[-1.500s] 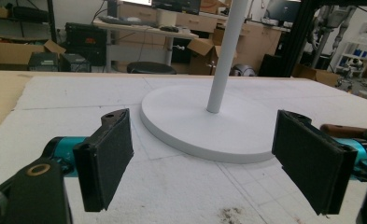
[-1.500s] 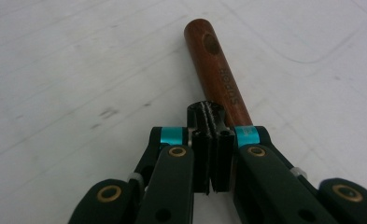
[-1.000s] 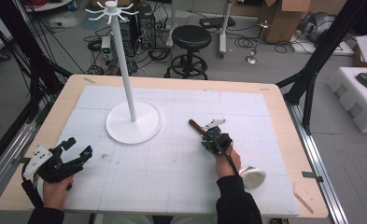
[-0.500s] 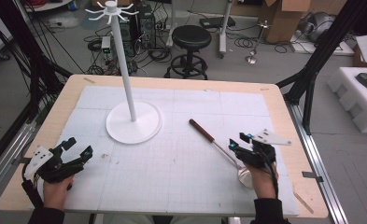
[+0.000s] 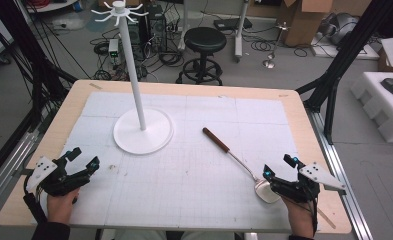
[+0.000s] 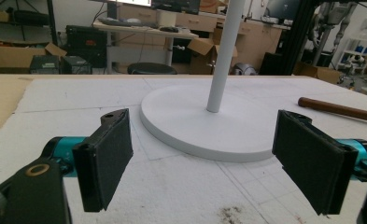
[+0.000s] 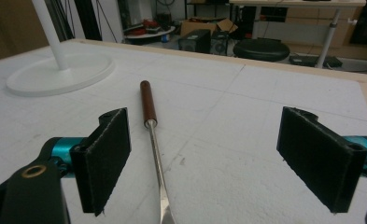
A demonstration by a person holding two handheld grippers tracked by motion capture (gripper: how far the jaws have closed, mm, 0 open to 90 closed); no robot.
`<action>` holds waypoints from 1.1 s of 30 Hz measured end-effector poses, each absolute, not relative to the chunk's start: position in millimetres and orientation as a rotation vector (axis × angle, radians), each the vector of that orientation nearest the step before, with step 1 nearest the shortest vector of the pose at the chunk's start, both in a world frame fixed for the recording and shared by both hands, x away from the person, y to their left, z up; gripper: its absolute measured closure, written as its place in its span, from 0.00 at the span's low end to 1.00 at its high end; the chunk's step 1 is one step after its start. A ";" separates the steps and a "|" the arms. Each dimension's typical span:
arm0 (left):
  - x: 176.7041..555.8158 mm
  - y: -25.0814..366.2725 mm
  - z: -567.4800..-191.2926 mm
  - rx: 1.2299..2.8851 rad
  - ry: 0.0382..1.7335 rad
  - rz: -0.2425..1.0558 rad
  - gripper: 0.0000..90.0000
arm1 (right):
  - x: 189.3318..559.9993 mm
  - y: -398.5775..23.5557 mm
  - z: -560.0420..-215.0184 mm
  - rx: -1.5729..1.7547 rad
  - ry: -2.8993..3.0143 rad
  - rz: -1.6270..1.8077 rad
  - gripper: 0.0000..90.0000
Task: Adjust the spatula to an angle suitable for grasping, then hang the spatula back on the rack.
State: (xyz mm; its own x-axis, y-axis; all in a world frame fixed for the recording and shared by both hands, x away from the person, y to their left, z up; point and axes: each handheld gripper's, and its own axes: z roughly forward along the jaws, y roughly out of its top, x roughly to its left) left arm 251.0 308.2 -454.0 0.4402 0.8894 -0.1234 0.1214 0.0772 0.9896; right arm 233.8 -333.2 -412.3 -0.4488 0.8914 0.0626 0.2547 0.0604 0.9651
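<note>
High view: I see the white stand [image 5: 143, 131], round base and tall pole with hooks on top, sitting on the white mat [image 5: 194, 165] toward the table's far left. The ladle [image 5: 236, 157] lies flat on the mat to the right of the stand base, well apart from it, brown wooden handle end nearest the stand, metal bowl end at the near right. Right gripper [image 5: 280, 169] is at the ladle's bowl end, jaws wide apart, one fingertip just beside the bowl; can't tell if it touches. Left gripper [image 5: 83, 157] is near-left of the stand base, apart from it, jaws spread, gripping nothing. Left gripper view: left gripper [image 6: 202, 163] jaws are wide open with bare mat between them, stand base [image 6: 209, 121] straight ahead, ladle handle [image 6: 337, 108] beyond the right jaw. Right gripper view: right gripper [image 7: 204, 163] jaws are wide open and hold nothing; the ladle [image 7: 151, 135] runs up between them, closer to the left jaw, handle pointing away, stand [image 7: 59, 65] at far left.
</note>
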 end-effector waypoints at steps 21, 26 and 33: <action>251.7 308.7 -453.9 1.390 0.986 0.740 0.23 | 243.1 -321.2 -410.4 1.109 1.867 1.401 0.20; 251.4 308.5 -453.9 1.391 0.981 0.740 0.23 | 259.4 -310.7 -402.2 1.090 1.945 1.367 0.20; 251.0 307.6 -453.7 1.397 0.975 0.749 0.23 | 288.7 -292.1 -396.1 1.081 2.127 1.253 0.20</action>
State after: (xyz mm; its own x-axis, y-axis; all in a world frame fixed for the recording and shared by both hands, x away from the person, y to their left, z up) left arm 251.0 307.6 -453.7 0.4385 0.8915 -0.1134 0.1199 0.0670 0.9905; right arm 288.7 -292.1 -396.1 -0.5961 0.8028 0.0139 0.4015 0.2830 0.8711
